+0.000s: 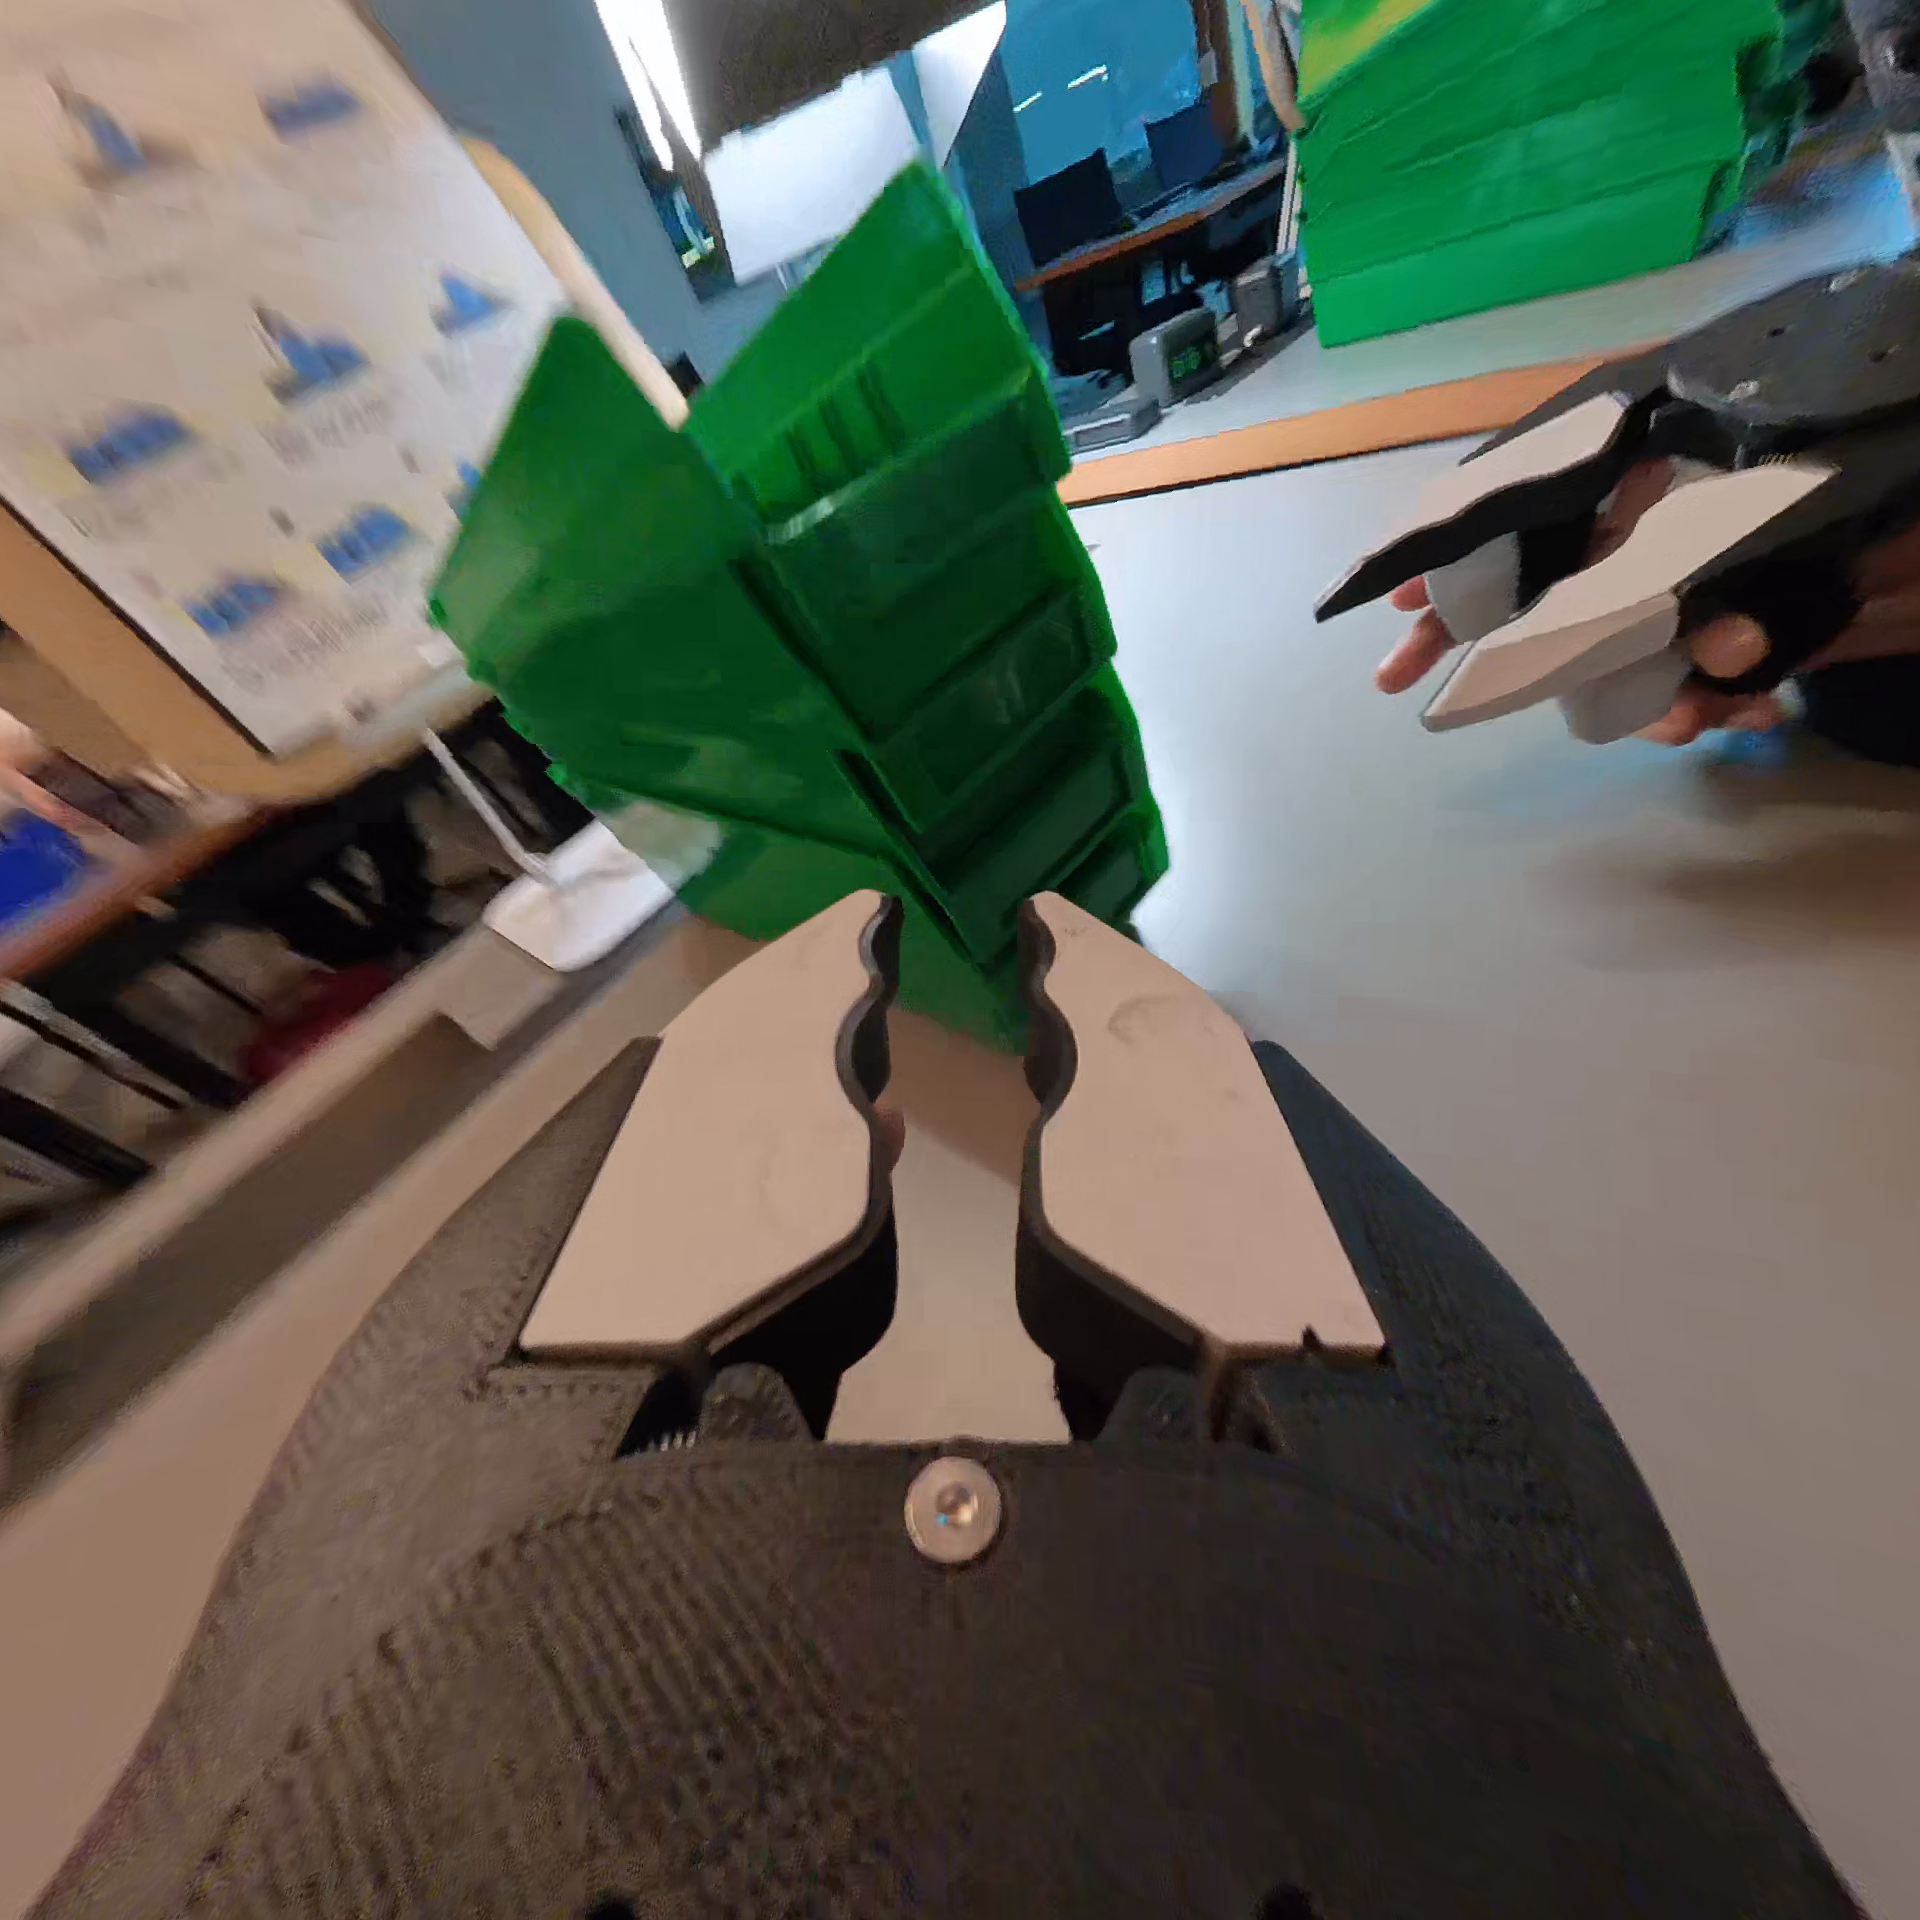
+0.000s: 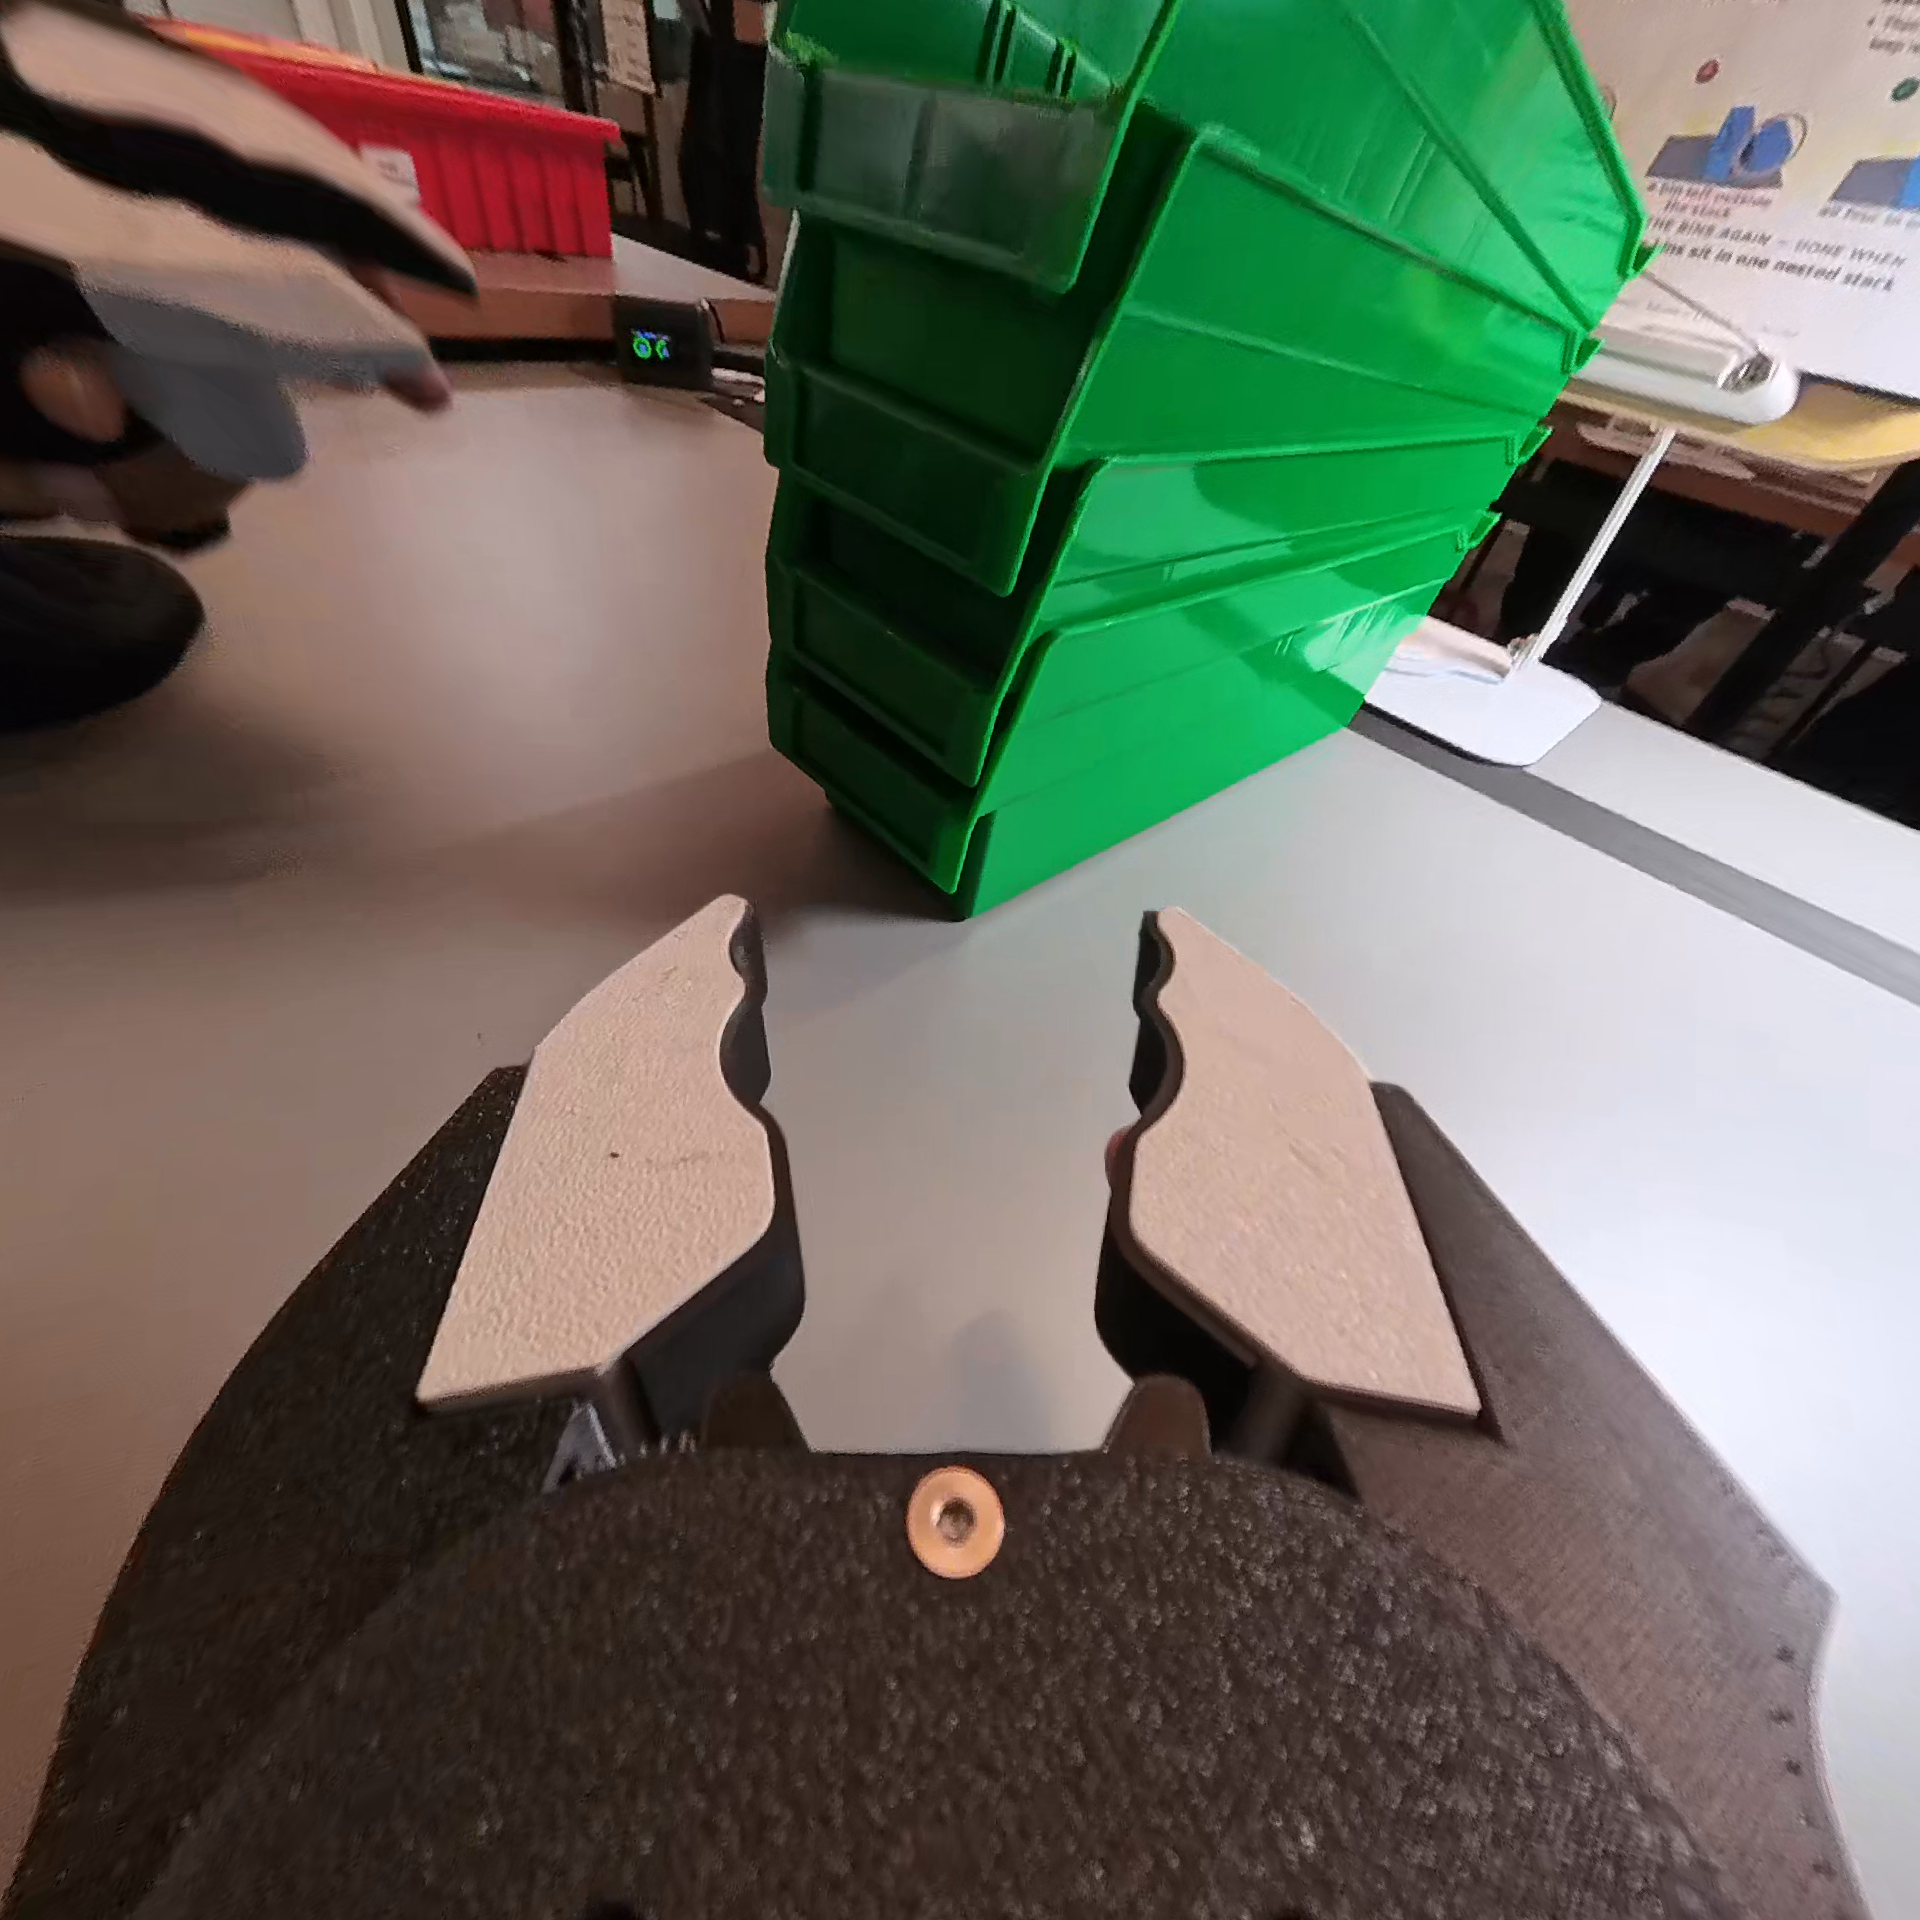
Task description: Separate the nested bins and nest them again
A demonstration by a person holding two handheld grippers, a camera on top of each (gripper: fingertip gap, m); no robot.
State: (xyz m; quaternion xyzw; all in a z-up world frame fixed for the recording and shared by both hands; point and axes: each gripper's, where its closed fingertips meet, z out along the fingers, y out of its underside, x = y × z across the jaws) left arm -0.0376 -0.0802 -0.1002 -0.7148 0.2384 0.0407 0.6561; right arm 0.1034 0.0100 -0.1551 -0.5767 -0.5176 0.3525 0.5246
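Ahead of both claws: nested green bins (image 2: 1122, 457), one stack, standing on the desk (image 2: 1455, 1039).
Right claw (image 2: 951, 935): jaws spread, empty; stack just ahead, slightly right of its centreline, not touching.
Left claw (image 1: 956, 925): jaws narrowed to a slim gap, nothing visibly pinched; stack straight ahead, looks close; contact unclear through blur.
Stack axis: upright, leaning a little; each bin's length runs away from the right claw.
Nearer claw: the left, by my guess.
Task state: bins not yet separated.
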